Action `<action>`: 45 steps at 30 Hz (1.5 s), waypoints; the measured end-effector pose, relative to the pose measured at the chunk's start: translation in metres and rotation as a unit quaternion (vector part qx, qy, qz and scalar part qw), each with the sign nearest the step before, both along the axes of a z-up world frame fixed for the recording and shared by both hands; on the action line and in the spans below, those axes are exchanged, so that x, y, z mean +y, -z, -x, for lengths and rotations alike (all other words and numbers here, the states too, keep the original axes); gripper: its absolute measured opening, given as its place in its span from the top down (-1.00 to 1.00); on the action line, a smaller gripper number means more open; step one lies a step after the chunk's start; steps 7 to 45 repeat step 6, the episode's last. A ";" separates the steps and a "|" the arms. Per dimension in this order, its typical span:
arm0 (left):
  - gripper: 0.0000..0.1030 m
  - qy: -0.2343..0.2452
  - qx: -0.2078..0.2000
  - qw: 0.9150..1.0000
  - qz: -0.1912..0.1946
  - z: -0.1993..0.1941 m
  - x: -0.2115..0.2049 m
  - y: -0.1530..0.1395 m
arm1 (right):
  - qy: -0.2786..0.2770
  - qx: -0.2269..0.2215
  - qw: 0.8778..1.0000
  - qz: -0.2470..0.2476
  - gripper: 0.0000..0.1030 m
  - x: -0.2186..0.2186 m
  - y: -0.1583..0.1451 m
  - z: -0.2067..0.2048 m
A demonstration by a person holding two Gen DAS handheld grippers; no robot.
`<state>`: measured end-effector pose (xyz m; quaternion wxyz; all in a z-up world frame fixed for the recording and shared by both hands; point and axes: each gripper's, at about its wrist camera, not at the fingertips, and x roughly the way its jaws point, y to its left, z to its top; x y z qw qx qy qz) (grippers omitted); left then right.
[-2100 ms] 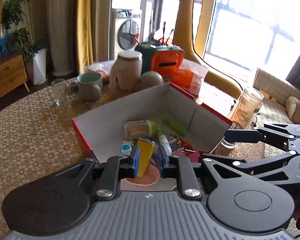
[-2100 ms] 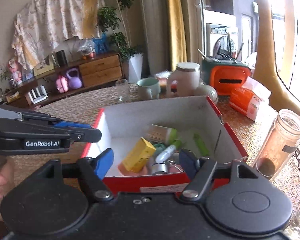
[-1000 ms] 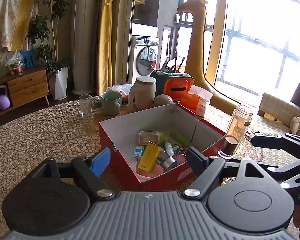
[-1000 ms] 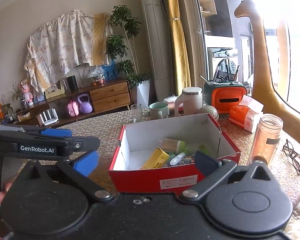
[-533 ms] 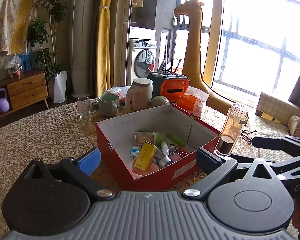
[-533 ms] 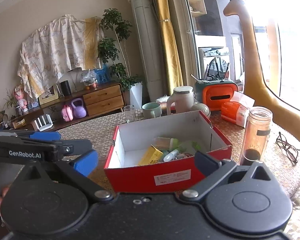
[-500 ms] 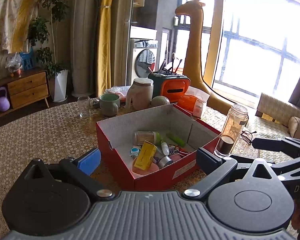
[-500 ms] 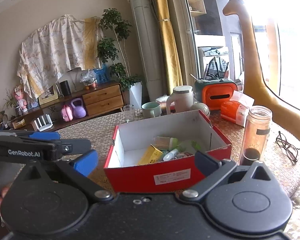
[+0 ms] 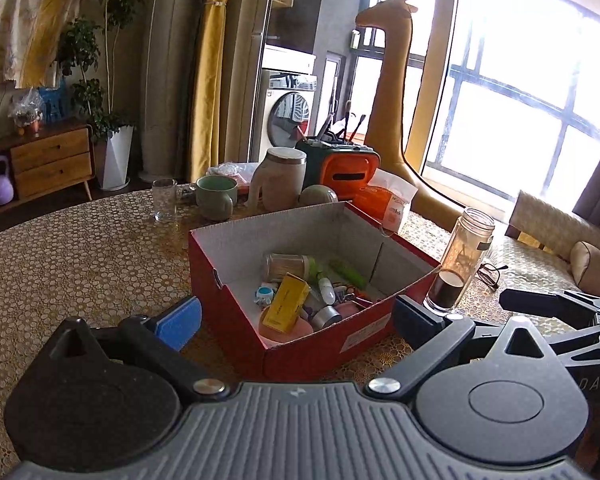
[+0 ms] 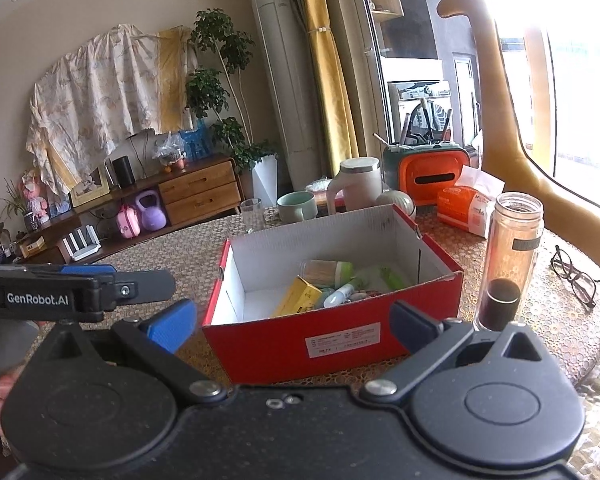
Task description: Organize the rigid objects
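A red cardboard box (image 9: pixel 312 340) with a white inside stands on the round table, and shows in the right wrist view too (image 10: pixel 332 344). In it lie a yellow carton (image 9: pixel 288 302), a toothpick jar (image 9: pixel 286 266), a green tube (image 9: pixel 348 274), a small white bottle (image 9: pixel 326 288) and a round metal tin (image 9: pixel 326 316). My left gripper (image 9: pixel 296 320) is open wide just short of the box's near corner, with nothing between its pads. My right gripper (image 10: pixel 294 322) is open too, in front of the box's long side, gripping nothing.
A tall glass bottle (image 10: pixel 512 260) stands right of the box, with spectacles (image 10: pixel 574 276) beyond it. Behind the box are a green mug (image 9: pixel 216 196), a glass tumbler (image 9: pixel 164 200), a beige jug (image 9: pixel 280 178), an orange holder (image 9: pixel 340 170) and a tissue pack (image 9: pixel 388 200).
The left gripper, earlier shut on the yellow carton over the box, has let it go inside, opened wide and drawn back. The right gripper has drawn back from the box as well.
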<state>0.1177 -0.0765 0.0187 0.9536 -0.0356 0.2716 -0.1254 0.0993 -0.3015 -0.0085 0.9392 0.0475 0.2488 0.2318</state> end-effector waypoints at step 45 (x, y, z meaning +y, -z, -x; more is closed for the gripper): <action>-0.98 -0.003 0.001 1.000 0.001 -0.001 0.002 0.002 | 0.007 0.009 1.000 -0.003 -1.00 -0.001 0.004 -0.002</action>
